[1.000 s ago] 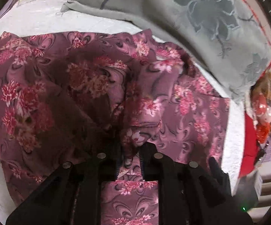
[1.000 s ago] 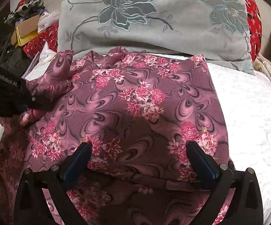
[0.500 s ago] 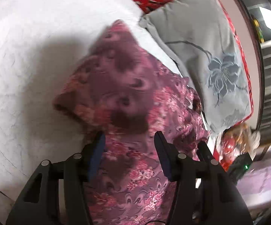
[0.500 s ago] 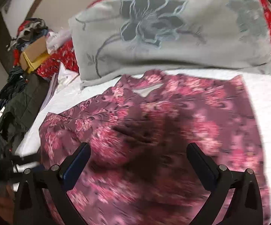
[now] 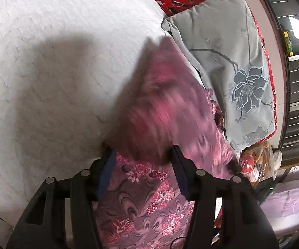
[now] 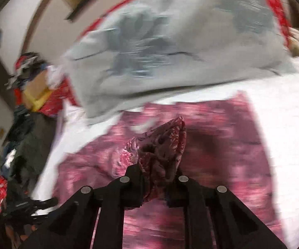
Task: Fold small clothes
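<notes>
The floral garment (image 5: 149,203) is spread on the white bed (image 5: 45,72), its far edge just beside the grey flower-embroidered pillow (image 5: 232,66). In the left wrist view a raised part of it is blurred by motion, so its exact shape cannot be made out.

The right claw (image 6: 157,176) is seen closed on a bunched wad of the garment (image 6: 161,145), which is held up above the rest of the cloth (image 6: 222,155) lying on the bed. The left claw (image 5: 142,164) is seen with its 2 fingers parted; cloth lies between and below them, but nothing appears to be pinched.

The step in hand is judged to be a fold being carried across by the right claw alone. Several risks follow from that. Because the cloth is gripped as a crumpled wad and not by a flat edge or corner, a crooked, bulky fold is likely to be laid down. With only 1 grip on it, the thin fabric may be dragged bodily across the bed instead of being folded, since nothing is pinning the lower part. The heavy blur suggests speed, by which the wad could be pulled out of the grip. The far edge could also be pushed under or onto the pillow.
</notes>
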`<state>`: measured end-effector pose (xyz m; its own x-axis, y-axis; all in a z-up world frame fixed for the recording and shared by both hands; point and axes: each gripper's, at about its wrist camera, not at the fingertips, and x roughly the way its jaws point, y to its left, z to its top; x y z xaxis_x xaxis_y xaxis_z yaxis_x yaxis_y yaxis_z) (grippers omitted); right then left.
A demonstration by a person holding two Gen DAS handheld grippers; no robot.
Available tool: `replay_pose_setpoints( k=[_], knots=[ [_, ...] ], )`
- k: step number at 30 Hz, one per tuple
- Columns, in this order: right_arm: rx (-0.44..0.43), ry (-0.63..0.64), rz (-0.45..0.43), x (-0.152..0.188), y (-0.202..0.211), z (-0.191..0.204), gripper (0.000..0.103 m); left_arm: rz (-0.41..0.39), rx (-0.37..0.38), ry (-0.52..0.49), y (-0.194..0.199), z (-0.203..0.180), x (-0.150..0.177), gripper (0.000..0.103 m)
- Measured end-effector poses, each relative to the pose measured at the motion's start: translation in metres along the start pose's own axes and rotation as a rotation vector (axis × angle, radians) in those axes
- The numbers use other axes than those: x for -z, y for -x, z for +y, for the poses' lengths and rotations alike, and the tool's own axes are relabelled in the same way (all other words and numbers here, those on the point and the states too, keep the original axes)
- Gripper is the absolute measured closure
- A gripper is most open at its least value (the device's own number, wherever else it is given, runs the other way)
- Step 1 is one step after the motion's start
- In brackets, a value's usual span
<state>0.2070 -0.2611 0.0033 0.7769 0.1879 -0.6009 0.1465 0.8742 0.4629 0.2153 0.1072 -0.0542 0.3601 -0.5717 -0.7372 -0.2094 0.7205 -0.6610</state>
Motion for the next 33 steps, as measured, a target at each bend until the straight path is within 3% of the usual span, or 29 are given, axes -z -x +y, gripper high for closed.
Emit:
replay_pose_setpoints(
  k=[3, 6, 8, 9, 10, 11, 12, 13, 15, 17, 19, 21, 24, 28, 29, 32, 33],
  knots=[
    [0.067, -0.063, 0.065, 0.005, -0.004, -0.039, 0.084, 0.018, 0.01, 0.001, -0.005, -0.005, 0.003, 0.051],
    [-0.016, -0.175, 0.087, 0.012, -0.002, -0.065, 0.074, 0.021, 0.005, -0.011, -0.008, -0.012, 0.004, 0.05],
    [-0.064, -0.239, 0.087, 0.017, -0.001, -0.074, 0.06, 0.02, 0.003, -0.01, -0.01, -0.016, 0.004, 0.05],
    [-0.078, -0.257, 0.086, 0.019, -0.001, -0.077, 0.06, 0.007, -0.002, -0.011, -0.01, -0.018, 0.003, 0.053],
    [-0.086, -0.262, 0.082, 0.019, 0.0, -0.078, 0.065, -0.007, -0.014, -0.019, -0.009, -0.022, 0.002, 0.055],
    [-0.092, -0.248, 0.077, 0.016, 0.003, -0.075, 0.085, -0.027, -0.029, -0.033, -0.007, -0.025, 0.0, 0.07],
    [-0.102, -0.226, 0.065, 0.012, 0.007, -0.074, 0.091, -0.051, -0.047, -0.051, -0.003, -0.029, -0.003, 0.082],
    [-0.12, -0.201, 0.039, 0.004, 0.011, -0.071, 0.091, -0.066, -0.057, -0.058, -0.001, -0.03, -0.005, 0.085],
    [-0.161, -0.147, -0.054, -0.009, 0.028, -0.061, 0.091, -0.09, -0.098, -0.067, 0.0, -0.03, -0.011, 0.086],
    [-0.151, -0.119, -0.069, -0.013, 0.032, -0.059, 0.09, -0.074, -0.141, -0.066, -0.006, -0.027, -0.013, 0.086],
    [-0.046, -0.083, 0.041, -0.006, 0.014, -0.06, 0.086, -0.046, -0.198, -0.078, -0.013, -0.023, -0.011, 0.086],
    [0.079, -0.026, 0.172, 0.01, -0.004, -0.063, 0.085, -0.022, -0.203, -0.097, -0.011, -0.017, -0.004, 0.086],
    [0.03, -0.062, 0.121, 0.017, 0.018, -0.071, 0.081, -0.026, -0.155, -0.104, 0.009, -0.006, 0.009, 0.086],
    [-0.032, -0.152, 0.024, 0.0, 0.032, -0.08, 0.056, -0.056, -0.076, -0.128, 0.03, -0.021, 0.011, 0.085],
    [-0.033, -0.158, 0.024, -0.004, 0.028, -0.078, 0.055, -0.068, -0.073, -0.153, 0.031, -0.03, 0.008, 0.083],
    [-0.01, -0.159, 0.078, -0.007, 0.003, -0.071, 0.055, -0.112, -0.132, -0.23, 0.023, -0.06, -0.007, 0.07],
    [0.007, -0.147, 0.088, -0.006, -0.002, -0.067, 0.058, -0.113, -0.159, -0.253, 0.016, -0.069, -0.014, 0.07]
  ],
)
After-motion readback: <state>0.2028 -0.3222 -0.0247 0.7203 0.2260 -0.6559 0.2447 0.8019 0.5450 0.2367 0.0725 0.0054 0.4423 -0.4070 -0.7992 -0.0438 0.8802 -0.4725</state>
